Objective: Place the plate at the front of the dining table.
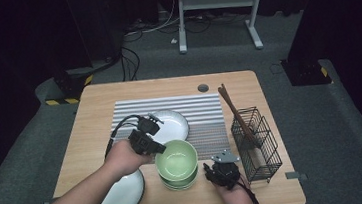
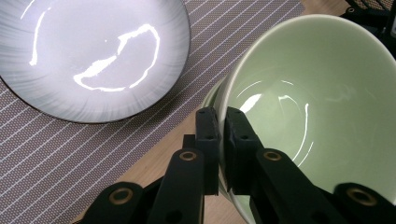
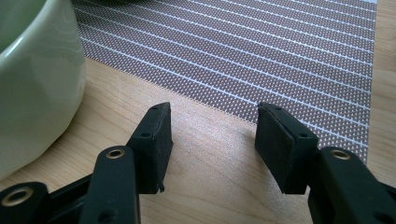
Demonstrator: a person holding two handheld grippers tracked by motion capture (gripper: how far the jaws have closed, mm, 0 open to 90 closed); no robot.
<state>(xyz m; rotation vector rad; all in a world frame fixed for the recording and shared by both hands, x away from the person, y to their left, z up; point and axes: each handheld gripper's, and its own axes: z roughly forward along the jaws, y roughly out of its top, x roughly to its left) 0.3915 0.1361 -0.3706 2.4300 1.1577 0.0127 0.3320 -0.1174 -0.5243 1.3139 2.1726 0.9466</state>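
The left gripper (image 2: 222, 140) is clamped on the rim of the green bowl (image 1: 176, 158) near the table's (image 1: 98, 97) front edge, while the right gripper (image 3: 212, 140) rests beside it, jaws apart and empty.

Bare counter (image 3: 205, 154) between right gripper (image 3: 212, 135) jaws. Green bowl (image 3: 32, 84) blocks its left, wire rack (image 1: 256, 142) close on right; striped mat (image 3: 261, 51) ahead lies flat.
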